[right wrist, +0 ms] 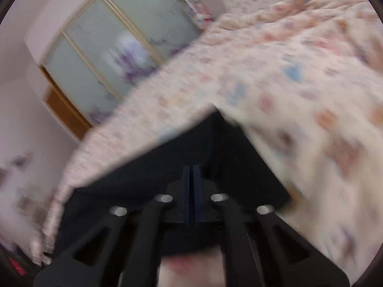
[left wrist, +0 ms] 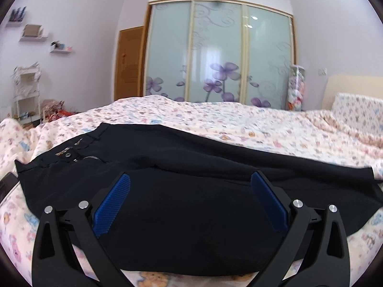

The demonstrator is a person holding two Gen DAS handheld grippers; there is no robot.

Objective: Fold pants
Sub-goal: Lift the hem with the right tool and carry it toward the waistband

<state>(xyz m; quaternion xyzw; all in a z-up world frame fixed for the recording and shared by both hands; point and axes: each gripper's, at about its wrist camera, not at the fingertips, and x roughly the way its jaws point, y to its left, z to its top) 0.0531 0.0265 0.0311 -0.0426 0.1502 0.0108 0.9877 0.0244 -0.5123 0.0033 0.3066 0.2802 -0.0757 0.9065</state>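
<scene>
Black pants (left wrist: 182, 191) lie spread on the floral bedsheet (left wrist: 275, 124), filling the lower half of the left wrist frame, waistband and zipper at center left. Left gripper (left wrist: 190, 179) hangs over them, blue pads (left wrist: 112, 205) wide apart, nothing between. Right gripper (right wrist: 192, 174), lower center of its blurred frame, is clenched, pads together; black fabric all around the tips, so likely pinching a pant edge, can't confirm. Judgement: carry that edge across low and taut; left should pin the fold line so the 2 layers line up.
</scene>
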